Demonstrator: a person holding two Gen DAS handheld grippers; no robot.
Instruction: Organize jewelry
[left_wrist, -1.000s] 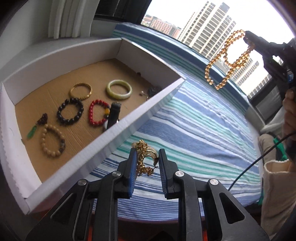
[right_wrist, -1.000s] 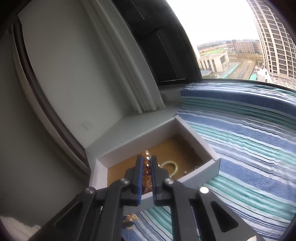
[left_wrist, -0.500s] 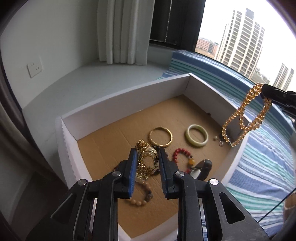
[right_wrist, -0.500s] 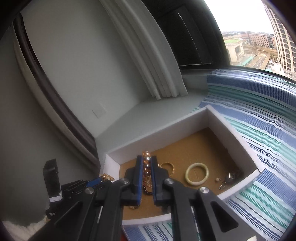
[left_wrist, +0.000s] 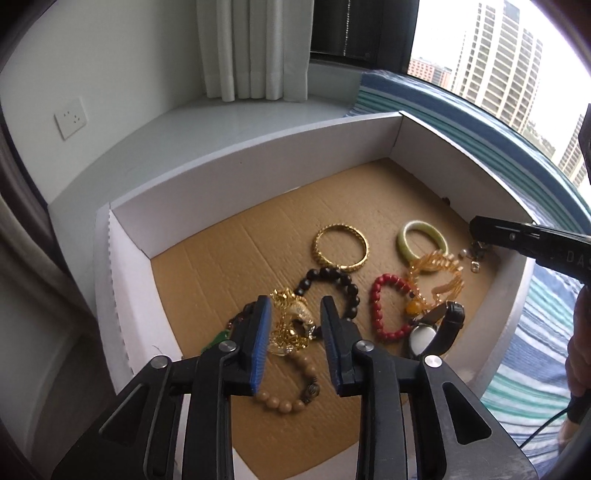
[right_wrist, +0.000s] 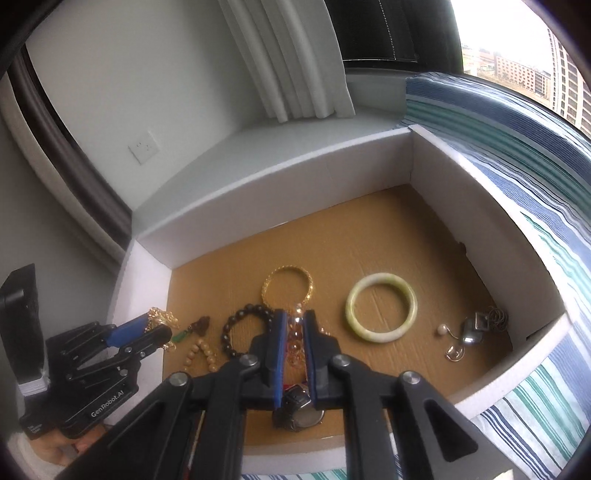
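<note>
**Two floppy chains going into the box**

The left gripper has its two blue pads partly apart, and a bunchy gold chain sits between them. The chain touches the left pad, but there is a gap on the right side. I cannot tell for sure if it is pinched or just resting on the box floor below.

The right gripper has its pads close together on a string of amber beads. In the left view, the rest of that string lies in a loose pile under the right gripper's tip, partly over the green bangle and next to the red bead bracelet.

Both things are inside the white box, low over its brown floor.

Chains and bead strings are light and floppy. They sag, swing and slide. They can snag on other pieces, so pinch a thick clump, not one thin link. The amber beads look smooth and may slip.

Just ahead of the left gripper lie a black bead bracelet and a gold bangle. Below its pads is a tan bead bracelet. To its right is a watch. Hard rings like the bangles are stiff and best held across the rim.
</note>
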